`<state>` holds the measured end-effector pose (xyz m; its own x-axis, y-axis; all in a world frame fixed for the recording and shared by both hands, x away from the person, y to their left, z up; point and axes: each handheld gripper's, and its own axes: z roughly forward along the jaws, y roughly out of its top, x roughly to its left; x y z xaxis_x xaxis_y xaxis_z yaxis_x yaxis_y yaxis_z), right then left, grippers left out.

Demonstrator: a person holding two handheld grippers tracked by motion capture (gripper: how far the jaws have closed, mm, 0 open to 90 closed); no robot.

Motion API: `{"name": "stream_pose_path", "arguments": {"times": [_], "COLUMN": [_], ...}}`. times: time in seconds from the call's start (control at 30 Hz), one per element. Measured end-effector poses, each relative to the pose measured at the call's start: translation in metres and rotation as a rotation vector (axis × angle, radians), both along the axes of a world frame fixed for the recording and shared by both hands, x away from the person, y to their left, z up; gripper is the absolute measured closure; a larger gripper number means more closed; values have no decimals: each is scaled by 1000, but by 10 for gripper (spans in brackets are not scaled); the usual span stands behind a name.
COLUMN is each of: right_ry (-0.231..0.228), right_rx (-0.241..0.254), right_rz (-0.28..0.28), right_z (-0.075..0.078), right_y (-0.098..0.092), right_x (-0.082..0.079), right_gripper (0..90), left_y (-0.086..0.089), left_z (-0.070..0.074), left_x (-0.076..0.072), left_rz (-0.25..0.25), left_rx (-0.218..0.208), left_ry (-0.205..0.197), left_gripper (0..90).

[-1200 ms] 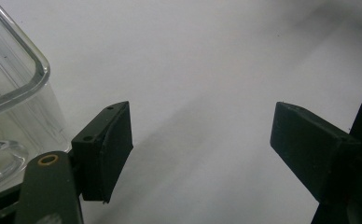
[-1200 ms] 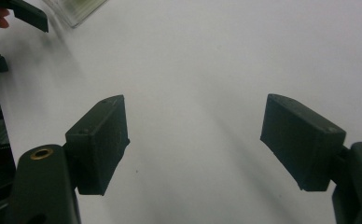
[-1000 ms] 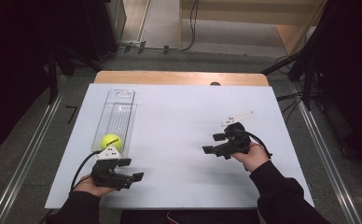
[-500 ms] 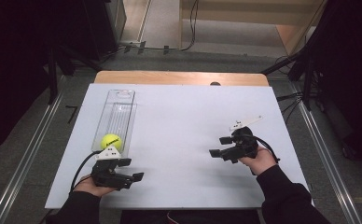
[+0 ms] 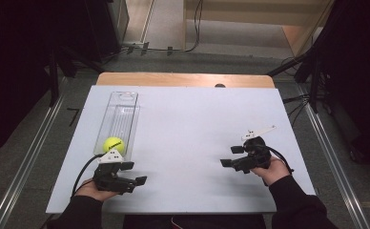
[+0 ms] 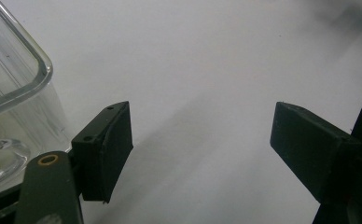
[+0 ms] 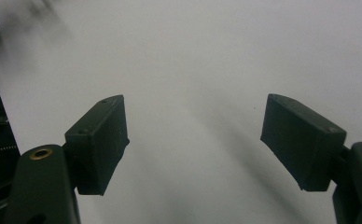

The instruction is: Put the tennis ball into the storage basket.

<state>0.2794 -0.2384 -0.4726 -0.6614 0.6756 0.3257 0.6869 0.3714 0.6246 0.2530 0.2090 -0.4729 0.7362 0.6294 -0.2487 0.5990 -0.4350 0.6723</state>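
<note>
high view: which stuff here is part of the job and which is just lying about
Part of the job:
- tennis ball, inside the container
- clear plastic container
- left gripper, open, beside the container's near end
- right gripper, open, over bare table

Just lying about:
- white table
- cables on the floor beyond the table

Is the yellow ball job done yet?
Looks nearly done: the yellow ball sits in the clear tray, at its near end. Nothing is in hand; the left gripper and right gripper are both open and empty over the white table. Probably nothing is left but resting the grippers.
</note>
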Motion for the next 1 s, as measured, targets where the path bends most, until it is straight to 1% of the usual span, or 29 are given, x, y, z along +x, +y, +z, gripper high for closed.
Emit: {"name": "stream_pose_path", "arguments": {"times": [0.53,0.7,0.77,1.0], "right_ry": [-12,-12,-5,-15], "right_rx": [-10,-13,-14,-23], "right_rz": [-8,-19,-29,-36], "right_z": [-3,-4,-5,-5], "right_y": [-14,-20,-22,-28], "right_x": [-18,-22,-24,-29], "right_gripper": [208,208,208,207], "left_y": [0,0,0,0], "left_z": [0,0,0,0], "left_x": [0,0,0,0], "left_rz": [2,2,3,5], "left_rx": [1,2,2,1], "left_ry": [-2,-2,-2,-2], "left_gripper": [216,216,216,216]}}
